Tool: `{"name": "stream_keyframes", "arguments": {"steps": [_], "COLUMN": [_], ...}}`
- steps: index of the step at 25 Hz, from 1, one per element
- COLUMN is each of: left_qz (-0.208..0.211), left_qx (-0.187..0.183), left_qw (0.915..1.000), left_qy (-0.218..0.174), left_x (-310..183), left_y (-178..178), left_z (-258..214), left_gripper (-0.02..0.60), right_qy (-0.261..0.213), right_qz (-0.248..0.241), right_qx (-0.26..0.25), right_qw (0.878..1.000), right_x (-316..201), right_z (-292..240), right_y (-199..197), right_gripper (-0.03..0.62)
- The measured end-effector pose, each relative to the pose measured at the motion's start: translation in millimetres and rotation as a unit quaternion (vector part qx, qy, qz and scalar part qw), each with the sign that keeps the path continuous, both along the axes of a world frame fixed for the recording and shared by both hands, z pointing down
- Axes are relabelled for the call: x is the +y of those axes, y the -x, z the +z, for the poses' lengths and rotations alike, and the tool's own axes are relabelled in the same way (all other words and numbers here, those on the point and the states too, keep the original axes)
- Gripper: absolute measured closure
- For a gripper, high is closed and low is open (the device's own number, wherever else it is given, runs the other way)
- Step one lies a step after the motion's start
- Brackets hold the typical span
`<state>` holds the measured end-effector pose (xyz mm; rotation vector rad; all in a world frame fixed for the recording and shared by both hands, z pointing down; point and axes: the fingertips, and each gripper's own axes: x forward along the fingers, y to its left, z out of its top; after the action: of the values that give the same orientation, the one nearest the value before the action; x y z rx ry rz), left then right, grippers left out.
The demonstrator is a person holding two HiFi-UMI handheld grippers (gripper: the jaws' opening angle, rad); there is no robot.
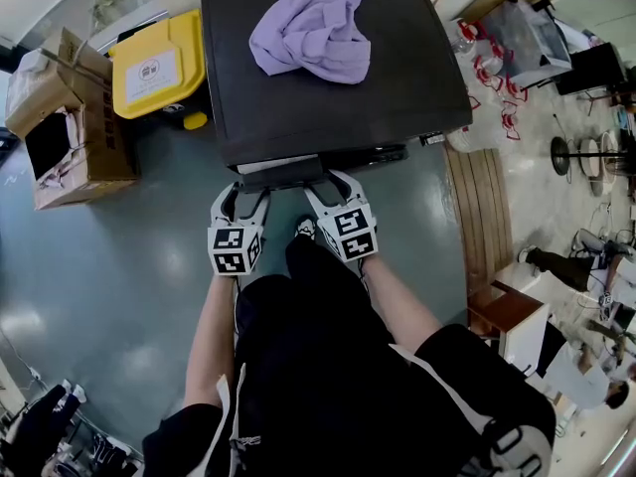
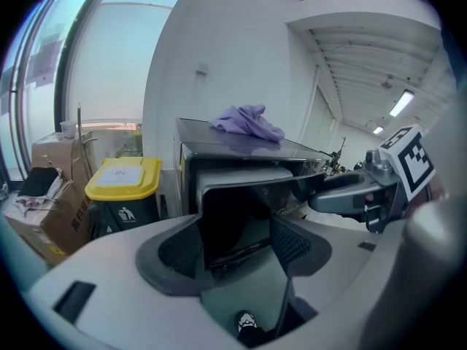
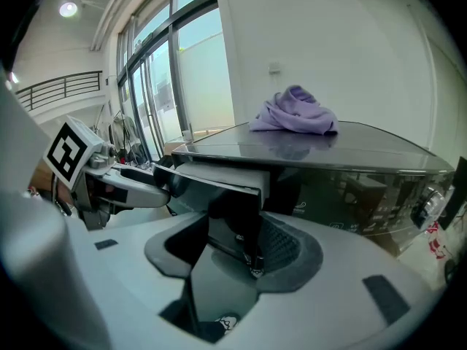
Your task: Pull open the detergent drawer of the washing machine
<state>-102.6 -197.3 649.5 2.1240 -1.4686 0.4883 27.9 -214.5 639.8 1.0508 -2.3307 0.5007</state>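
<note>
The drawer juts from the washer toward the person, long axis crosswise, with the left gripper and right gripper equally near, their wide jaws straddling its ends, apparently not clamped.

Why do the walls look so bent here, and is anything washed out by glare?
Head view: wide lens bows the room's edges, pale sheen on the floor. Left gripper view: window hazy and washed out. Right gripper view: ceiling lamp flares; the washing machine front mirrors the room.
</note>
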Motion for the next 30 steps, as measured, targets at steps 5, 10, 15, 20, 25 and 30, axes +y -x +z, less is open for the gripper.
{"name": "stream_keyframes", "arguments": {"steps": [5, 10, 15, 20, 25, 30], "left_qz": [-0.007, -0.013, -0.013, -0.017, -0.021, -0.02], "left_qx": [0.009, 0.008, 0.01, 0.006, 0.004, 0.004], "left_qw": [0.9999, 0.9998, 0.9998, 0.9998, 0.9997, 0.9997], "left_qy": [-0.008, -0.012, -0.01, -0.01, -0.011, -0.014], "left_x": [6.2, 13.9, 20.9, 27.7, 34.4, 40.9], "left_y": [-1.7, -3.0, -3.8, -5.0, -6.8, -8.7], "left_z": [-5.9, -7.5, -8.0, -8.5, -8.7, -9.6], "left_gripper": [0.301, 0.301, 0.301, 0.301, 0.301, 0.301], "right_qy": [0.001, 0.003, 0.002, 0.001, 0.002, 0.002], "right_qz": [0.005, 0.005, 0.008, 0.008, 0.011, 0.012], "right_qx": [0.001, 0.006, 0.008, 0.01, 0.014, 0.015], "right_qw": [1.0, 1.0, 1.0, 1.0, 1.0, 1.0], "right_x": [5.9, 13.9, 20.9, 27.4, 34.0, 40.7], "right_z": [0.1, -1.7, -2.4, -2.5, -2.9, -2.7], "right_y": [-2.7, -4.2, -4.7, -6.1, -7.8, -10.0], "right_gripper": [0.382, 0.384, 0.384, 0.384, 0.382, 0.382]}}
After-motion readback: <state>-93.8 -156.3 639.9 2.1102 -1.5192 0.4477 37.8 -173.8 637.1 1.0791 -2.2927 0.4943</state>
